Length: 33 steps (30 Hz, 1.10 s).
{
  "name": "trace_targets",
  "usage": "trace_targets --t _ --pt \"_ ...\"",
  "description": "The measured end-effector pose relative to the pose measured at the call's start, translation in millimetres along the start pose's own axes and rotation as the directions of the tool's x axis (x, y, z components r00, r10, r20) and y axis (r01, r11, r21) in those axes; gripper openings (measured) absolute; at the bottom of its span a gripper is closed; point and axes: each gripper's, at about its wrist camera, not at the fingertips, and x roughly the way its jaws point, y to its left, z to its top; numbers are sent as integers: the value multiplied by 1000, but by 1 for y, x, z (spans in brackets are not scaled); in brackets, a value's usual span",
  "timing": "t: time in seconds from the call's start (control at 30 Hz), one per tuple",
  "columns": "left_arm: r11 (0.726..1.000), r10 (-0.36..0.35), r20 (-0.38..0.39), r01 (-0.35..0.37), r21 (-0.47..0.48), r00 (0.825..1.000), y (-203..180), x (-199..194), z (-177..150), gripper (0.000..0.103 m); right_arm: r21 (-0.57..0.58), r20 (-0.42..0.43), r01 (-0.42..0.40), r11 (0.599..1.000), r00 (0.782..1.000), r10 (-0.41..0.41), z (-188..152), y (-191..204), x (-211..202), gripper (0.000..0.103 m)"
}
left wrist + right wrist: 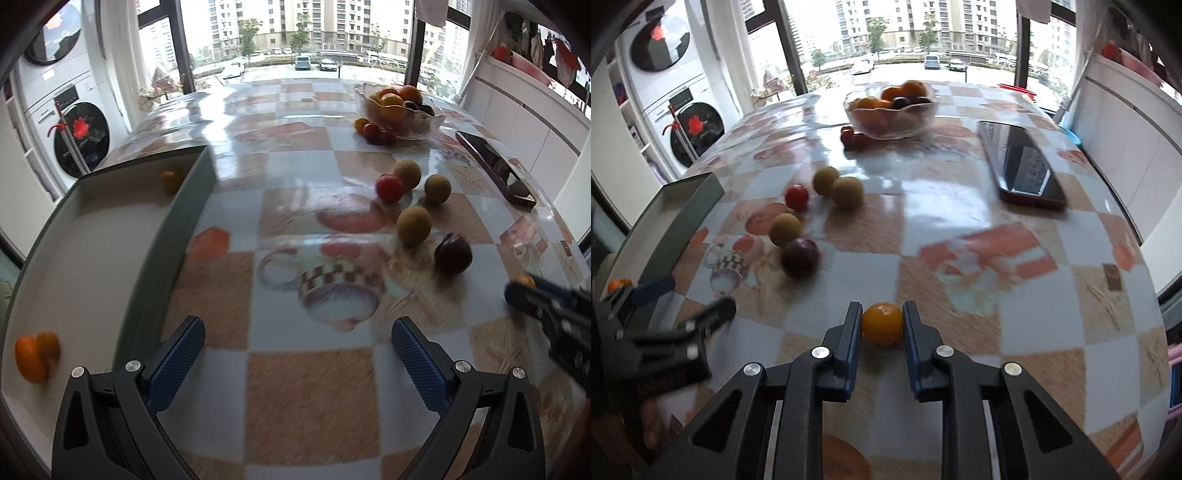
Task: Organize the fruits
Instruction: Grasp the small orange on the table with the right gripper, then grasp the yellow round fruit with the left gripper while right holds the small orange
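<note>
The tablecloth (960, 192) at frame centre looks glossy, mirroring window light. The bowl (892, 118) at upper centre is clear glass with a scalloped rim. The phone (1019, 162) at right has a shiny dark screen. Ribbed blue pads (417, 365) line matt black fingers with bright metal screws. The tray (85, 258) at left looks matt inside

Orange-and-white checked tablecloth (960, 206), blue-padded claw (882, 325), orange fruit (882, 323)

A dark-screened phone in a red case (1021, 162) lies near the right edge of the checkered glossy surface (960, 221). Stacked white washing machines (70, 122) stand beyond its left edge.
</note>
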Motion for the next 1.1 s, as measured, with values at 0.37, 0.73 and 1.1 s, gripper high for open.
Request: trace_targets --t 0.37,0.73,1.1 --pt "993 7 22 -10 116 1000 -41 20 44 94 36 25 -14 999 1000 14 -15 -16 -12 24" --pt "993 -84 -3 84 81 996 -39 20 54 18 44 24 -18 999 1000 17 -20 -18 -16 24" --pt "994 -103 17 102 50 995 -20 4 32 19 58 20 -26 998 999 24 -27 -22 -21 24"
